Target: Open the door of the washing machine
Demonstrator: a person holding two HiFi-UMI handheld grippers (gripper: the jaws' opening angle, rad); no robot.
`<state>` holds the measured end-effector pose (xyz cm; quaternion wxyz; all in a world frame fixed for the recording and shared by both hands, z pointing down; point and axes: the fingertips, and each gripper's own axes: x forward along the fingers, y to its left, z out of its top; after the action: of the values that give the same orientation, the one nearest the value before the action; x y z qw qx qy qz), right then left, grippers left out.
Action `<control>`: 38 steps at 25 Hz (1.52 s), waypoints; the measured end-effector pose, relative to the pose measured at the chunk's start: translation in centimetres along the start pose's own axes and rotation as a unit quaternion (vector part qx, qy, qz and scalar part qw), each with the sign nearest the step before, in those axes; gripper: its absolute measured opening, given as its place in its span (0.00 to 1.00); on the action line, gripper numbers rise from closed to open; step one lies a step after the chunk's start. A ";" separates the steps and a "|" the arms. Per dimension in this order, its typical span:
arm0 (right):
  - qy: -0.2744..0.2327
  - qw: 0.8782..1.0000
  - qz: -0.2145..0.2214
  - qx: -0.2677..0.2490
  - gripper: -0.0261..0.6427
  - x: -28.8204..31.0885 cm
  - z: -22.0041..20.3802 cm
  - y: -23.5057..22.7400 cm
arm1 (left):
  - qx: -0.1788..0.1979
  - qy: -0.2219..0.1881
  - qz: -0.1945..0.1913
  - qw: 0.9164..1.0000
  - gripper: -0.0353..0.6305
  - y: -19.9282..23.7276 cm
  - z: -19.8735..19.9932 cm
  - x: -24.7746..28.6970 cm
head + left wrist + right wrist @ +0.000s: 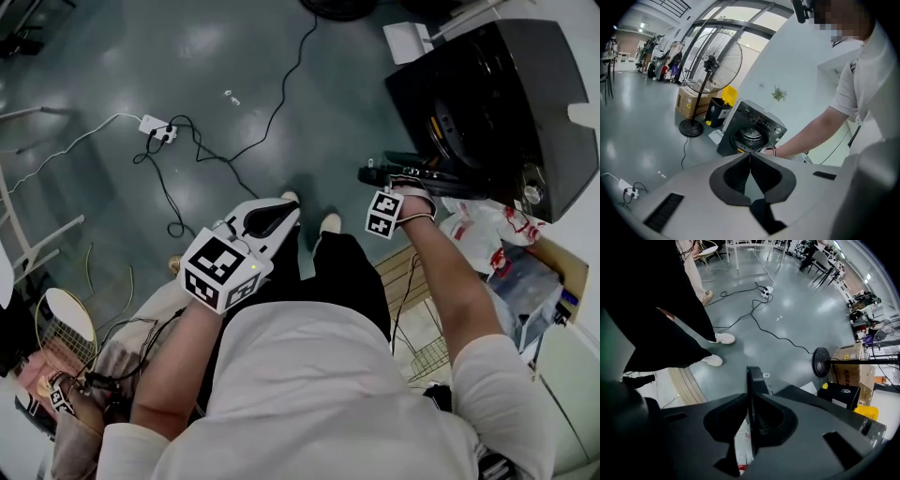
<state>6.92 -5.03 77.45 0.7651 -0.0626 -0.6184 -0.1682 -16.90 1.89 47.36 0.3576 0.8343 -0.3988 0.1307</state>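
Note:
The dark washing machine [511, 103] stands at the upper right of the head view, its round opening showing the drum [751, 135]. Its door [422, 171] is swung out from the front toward me. My right gripper [398, 180] points steeply down with its jaws closed on the door's thin edge [753, 380], which runs straight between the pads of the right gripper [751, 399]. My left gripper [272, 217] hangs in front of my body, well left of the machine. In the left gripper view the left gripper [750, 155] has its tips touching, with nothing between them.
A power strip [157, 128] and black cables lie on the grey floor. A standing fan [712, 65], cardboard boxes [851, 364] and a black bin [716, 111] sit beside the machine. A plastic bag [487, 227] lies right of the door. A racket [64, 326] lies at the lower left.

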 end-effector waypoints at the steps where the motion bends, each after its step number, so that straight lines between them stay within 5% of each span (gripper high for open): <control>1: -0.001 1.000 0.000 -0.007 0.14 -0.1 0.0 0.7 | 0.002 0.001 -0.002 1.000 0.08 -0.5 -0.1 0.2; 20: -0.009 0.989 -0.004 -0.148 0.14 -0.7 -4.0 16.7 | 0.037 0.035 -0.059 0.997 0.08 -13.9 -4.2 5.9; 38: -0.006 0.977 -0.010 -0.215 0.14 -0.6 -7.5 23.0 | 0.065 0.053 -0.082 0.993 0.08 -19.5 -5.8 7.7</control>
<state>21.47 14.36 77.76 0.7283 -0.2202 -0.5732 -0.3041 3.28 9.88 45.77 0.3329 0.8773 -0.3004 0.1711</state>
